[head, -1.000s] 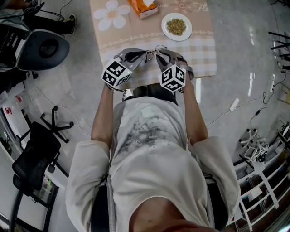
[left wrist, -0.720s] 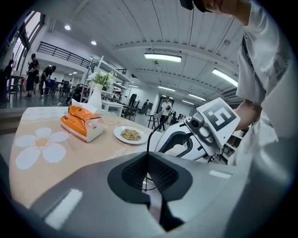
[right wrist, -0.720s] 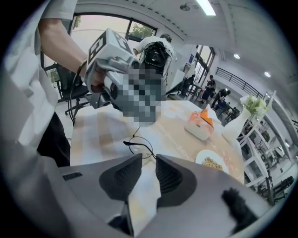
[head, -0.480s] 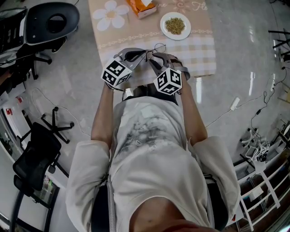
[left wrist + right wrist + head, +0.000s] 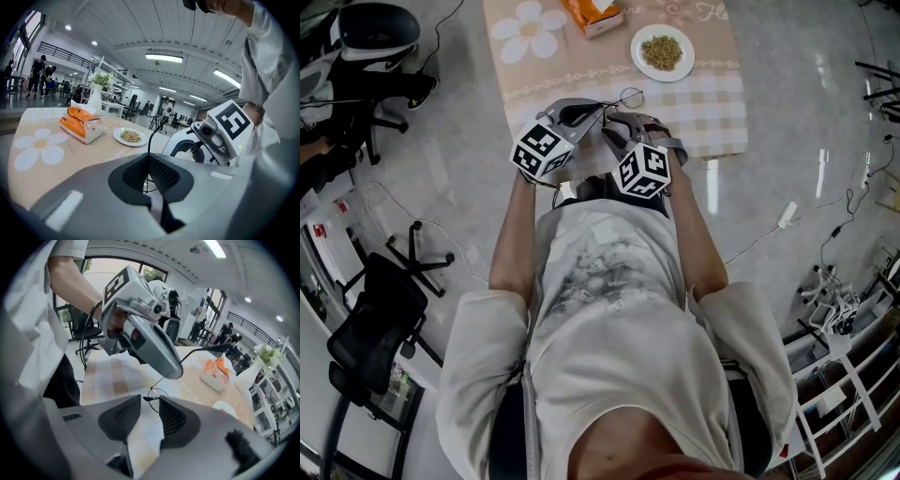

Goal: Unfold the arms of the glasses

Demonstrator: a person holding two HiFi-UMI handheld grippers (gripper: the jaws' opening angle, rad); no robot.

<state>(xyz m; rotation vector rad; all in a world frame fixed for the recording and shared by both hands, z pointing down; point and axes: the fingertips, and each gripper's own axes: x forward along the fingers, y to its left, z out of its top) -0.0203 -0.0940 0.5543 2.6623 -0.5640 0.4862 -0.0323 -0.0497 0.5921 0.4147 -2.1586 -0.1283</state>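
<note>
At the near edge of the table, the right gripper sits further left than a second ago, closer to the left gripper. Its jaws have just been opening and now stand wide, with one end of the frame between them, unpressed. The left gripper's jaws are clamped together on the glasses, held just above the table. The wire frame runs roughly left to right between the grippers. One arm slants up toward the far side.

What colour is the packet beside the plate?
The packet is orange and white; the left gripper view shows it best.
</note>
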